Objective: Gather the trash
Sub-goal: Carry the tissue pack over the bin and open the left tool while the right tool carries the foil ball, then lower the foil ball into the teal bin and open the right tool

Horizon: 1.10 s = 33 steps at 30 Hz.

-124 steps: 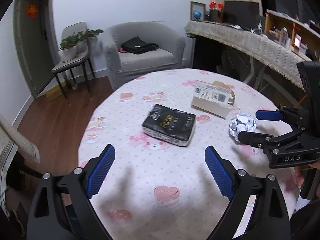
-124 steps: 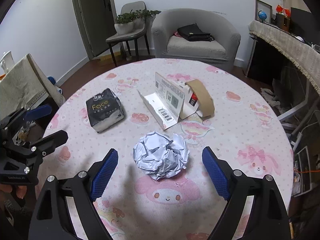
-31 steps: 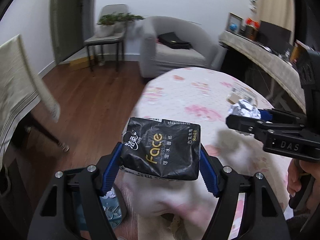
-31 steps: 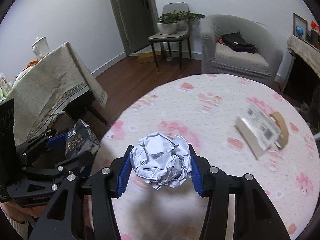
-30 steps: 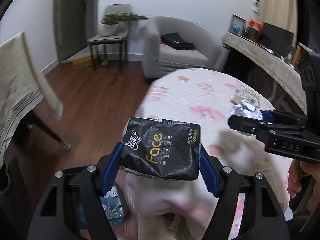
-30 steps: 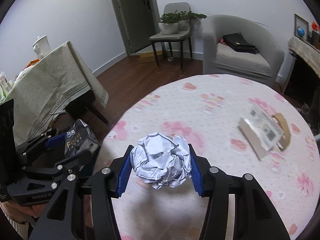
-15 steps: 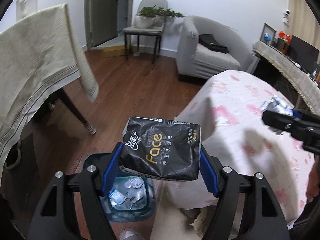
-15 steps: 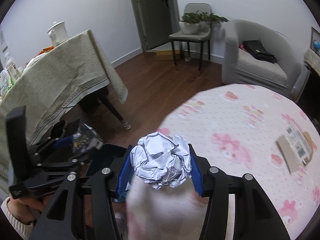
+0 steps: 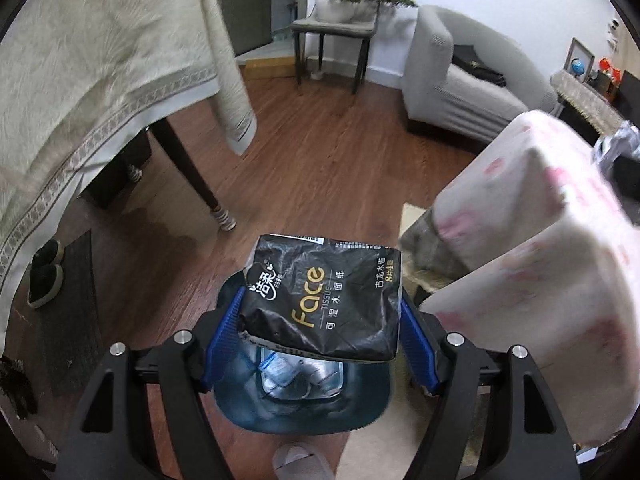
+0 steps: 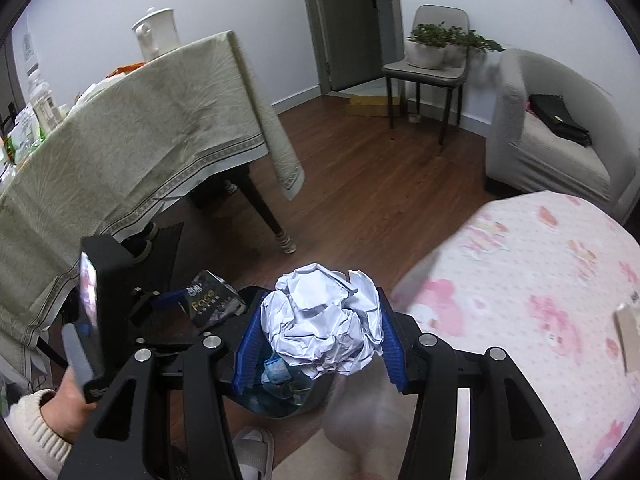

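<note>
Hanging over the blue bin (image 9: 304,404) on the wood floor (image 9: 320,168): left gripper (image 9: 320,332) is clamping a black tissue pack (image 9: 324,300) between its pads; right gripper (image 10: 318,344) is squeezing a crumpled paper ball (image 10: 322,326). Pink tablecloth (image 10: 540,300) is lying beside them.

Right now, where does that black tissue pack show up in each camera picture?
Left wrist: tissue pack sits bottom centre, clamped in the left gripper, right above the bin.
Right wrist: tissue pack is small, lower left, in the left gripper.
Shared landmark: the blue bin on the floor.
</note>
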### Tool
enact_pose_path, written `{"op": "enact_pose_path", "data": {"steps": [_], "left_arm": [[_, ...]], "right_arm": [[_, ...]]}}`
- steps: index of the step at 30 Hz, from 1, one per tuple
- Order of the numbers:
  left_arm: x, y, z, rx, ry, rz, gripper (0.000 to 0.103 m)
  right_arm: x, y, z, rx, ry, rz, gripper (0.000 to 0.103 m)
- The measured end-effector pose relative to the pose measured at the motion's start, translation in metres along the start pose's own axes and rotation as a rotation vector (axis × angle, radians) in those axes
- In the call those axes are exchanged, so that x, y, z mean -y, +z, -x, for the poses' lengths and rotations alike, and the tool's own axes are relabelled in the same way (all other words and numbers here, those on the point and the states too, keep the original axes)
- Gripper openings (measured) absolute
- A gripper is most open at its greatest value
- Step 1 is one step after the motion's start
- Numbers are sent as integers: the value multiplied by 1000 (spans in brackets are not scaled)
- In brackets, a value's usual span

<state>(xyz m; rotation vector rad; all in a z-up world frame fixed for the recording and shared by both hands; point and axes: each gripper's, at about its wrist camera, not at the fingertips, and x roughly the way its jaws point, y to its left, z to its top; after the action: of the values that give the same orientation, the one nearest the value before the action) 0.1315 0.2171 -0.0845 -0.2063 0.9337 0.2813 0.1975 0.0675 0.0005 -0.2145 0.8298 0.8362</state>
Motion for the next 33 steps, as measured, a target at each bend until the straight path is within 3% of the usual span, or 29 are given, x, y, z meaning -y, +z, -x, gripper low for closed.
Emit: {"op": "enact_pose_path", "data": {"steps": [11, 19, 25, 33], "left_arm": [[-29, -36, -49, -158, 9, 13, 75], [-44, -51, -68, -216, -2, -15, 81], [-56, -48, -59, -182, -11, -1, 84], [-70, -35, -23, -74, -25, 21, 69]], "right_arm": [[-38, 7, -37, -43, 45, 18, 53], [-51, 5, -71, -99, 45, 15, 53], [-57, -1, -98, -147, 35, 11, 53], [-66, -10, -131, -207, 16, 12, 52]]}}
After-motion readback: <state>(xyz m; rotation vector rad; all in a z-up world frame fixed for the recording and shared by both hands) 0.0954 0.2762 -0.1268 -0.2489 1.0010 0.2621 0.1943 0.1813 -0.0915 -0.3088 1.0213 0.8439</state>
